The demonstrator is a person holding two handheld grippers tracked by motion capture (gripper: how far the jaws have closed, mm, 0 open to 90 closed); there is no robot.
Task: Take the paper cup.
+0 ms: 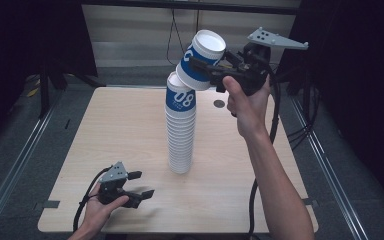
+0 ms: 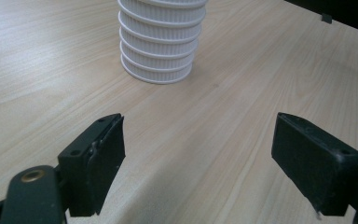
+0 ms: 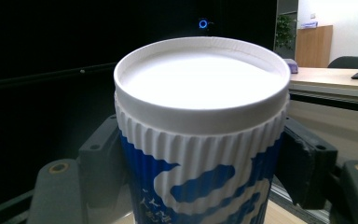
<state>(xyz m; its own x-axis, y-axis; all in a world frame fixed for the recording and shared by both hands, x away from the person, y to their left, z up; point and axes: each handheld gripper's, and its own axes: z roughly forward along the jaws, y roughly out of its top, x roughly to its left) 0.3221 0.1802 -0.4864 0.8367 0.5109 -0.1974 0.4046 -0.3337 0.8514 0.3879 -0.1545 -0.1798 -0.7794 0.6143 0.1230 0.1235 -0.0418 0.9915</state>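
High view: we see a tall stack of cups (image 1: pixel 181 131) standing upright near the middle of the wooden tabletop (image 1: pixel 105 145), its top cup printed blue with white numerals. The right gripper (image 1: pixel 203 67), held in the right hand (image 1: pixel 247 102), is raised beside the top of the stack; its jaws pinch the ribbed wall of a single blue-and-white cup (image 1: pixel 202 59), which is tilted and sits at the stack's summit. We cannot tell whether it has come clear of the cup below. The left gripper (image 1: pixel 141 183) rests low at the near left of the tabletop, well apart from the stack, jaws spread and holding nothing.

Right gripper view: the cup (image 3: pixel 200 135) sits between both jaws, white base uppermost.

Left gripper view: the stack's foot (image 2: pixel 161 42) lies ahead of the spread jaws.
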